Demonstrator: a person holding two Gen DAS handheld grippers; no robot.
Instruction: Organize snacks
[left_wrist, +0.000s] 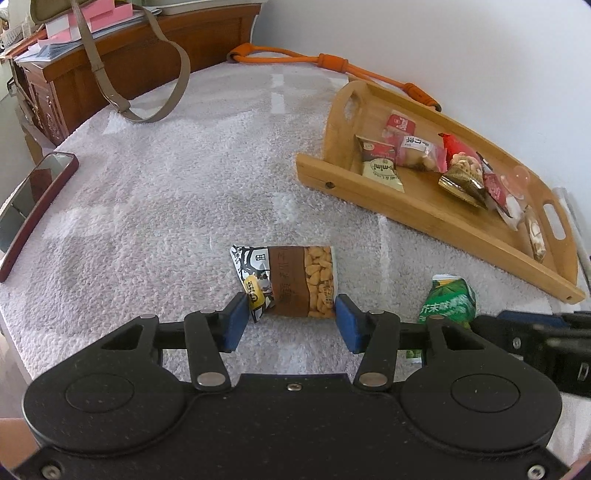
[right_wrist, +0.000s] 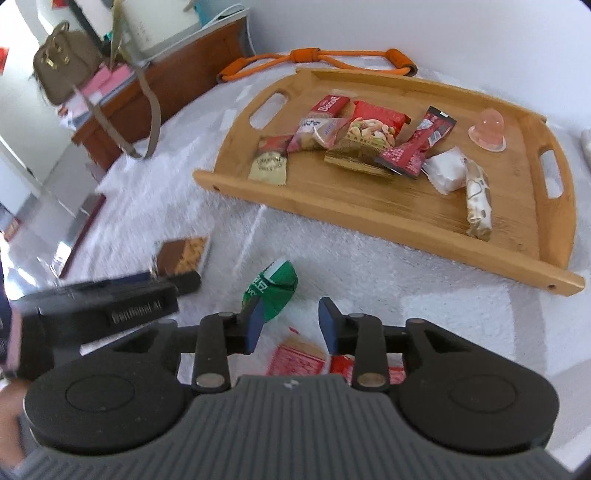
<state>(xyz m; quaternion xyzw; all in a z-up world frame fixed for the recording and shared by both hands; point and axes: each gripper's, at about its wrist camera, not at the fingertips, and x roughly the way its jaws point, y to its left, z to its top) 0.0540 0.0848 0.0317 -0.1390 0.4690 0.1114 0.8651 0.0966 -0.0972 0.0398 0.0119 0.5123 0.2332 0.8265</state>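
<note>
A peanut packet (left_wrist: 291, 280) with a brown band and a clear window lies on the white towel (left_wrist: 166, 206). My left gripper (left_wrist: 291, 314) has its blue pads pressed on the packet's two near corners. A crumpled green snack packet (right_wrist: 275, 288) lies just beyond the left pad (right_wrist: 255, 325) of my right gripper (right_wrist: 291, 321), whose jaws stand apart with nothing between them. Red packets (right_wrist: 299, 360) lie below that gripper, partly hidden by it. The wooden tray (right_wrist: 369, 232) at the right holds several wrapped snacks and a pink jelly cup (right_wrist: 487, 129).
A phone in a red case (left_wrist: 37, 199) lies at the towel's left edge. A tan bag strap (left_wrist: 147, 92) hangs from the wooden cabinet (left_wrist: 110, 62). An orange resistance band (left_wrist: 332, 61) lies behind the tray by the wall.
</note>
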